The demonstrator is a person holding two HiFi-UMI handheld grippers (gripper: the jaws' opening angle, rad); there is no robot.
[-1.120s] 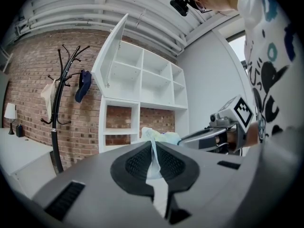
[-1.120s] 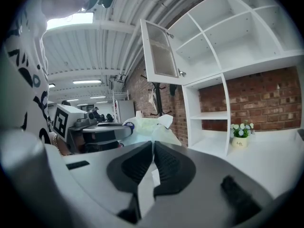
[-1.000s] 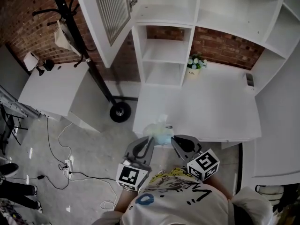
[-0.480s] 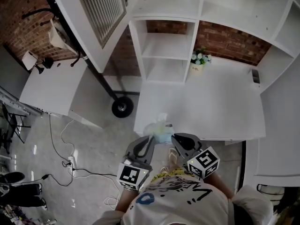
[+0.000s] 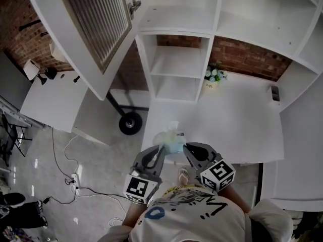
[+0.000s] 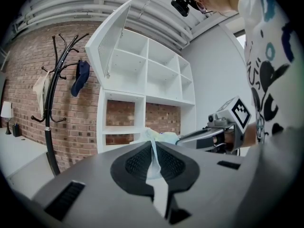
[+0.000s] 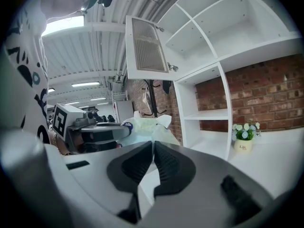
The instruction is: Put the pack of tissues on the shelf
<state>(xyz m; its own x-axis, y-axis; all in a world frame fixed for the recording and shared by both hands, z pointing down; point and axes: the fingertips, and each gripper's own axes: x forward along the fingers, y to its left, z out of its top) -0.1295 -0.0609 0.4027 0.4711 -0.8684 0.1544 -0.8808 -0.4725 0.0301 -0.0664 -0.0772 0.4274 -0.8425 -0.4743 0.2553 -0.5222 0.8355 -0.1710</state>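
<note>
While I am standing at the near edge of the white desk top (image 5: 237,120), I am holding the pale, crinkled, plastic-wrapped pack of tissues (image 5: 170,139) up in the air between my two tools. My left tongs (image 5: 161,149), grey with a square-marker cube at the back, are pinching a thin flap of the wrapper on the pack's left side. Their dark ribbed pads are sitting almost together, with only that film between them. My right tongs (image 5: 186,146) are gripping the opposite side the same way, jaws all but closed on the wrapper's edge. Both are pointing forward and slightly downward, converging on the pack. The pack is hanging over the desk's near left corner rather than resting on it.

Beyond it, the tall white open shelf unit (image 5: 176,59) is standing at the back of the desk against a red brick wall (image 5: 242,54), well apart from the pack. A white louvred cabinet door (image 5: 96,24) is hanging open at the upper left. A small white pot of pale flowers (image 5: 213,74) is sitting on the desk just beside the shelf's lower column. A black coat stand (image 5: 130,122) is resting on its round base on the floor to the left of the desk.
</note>
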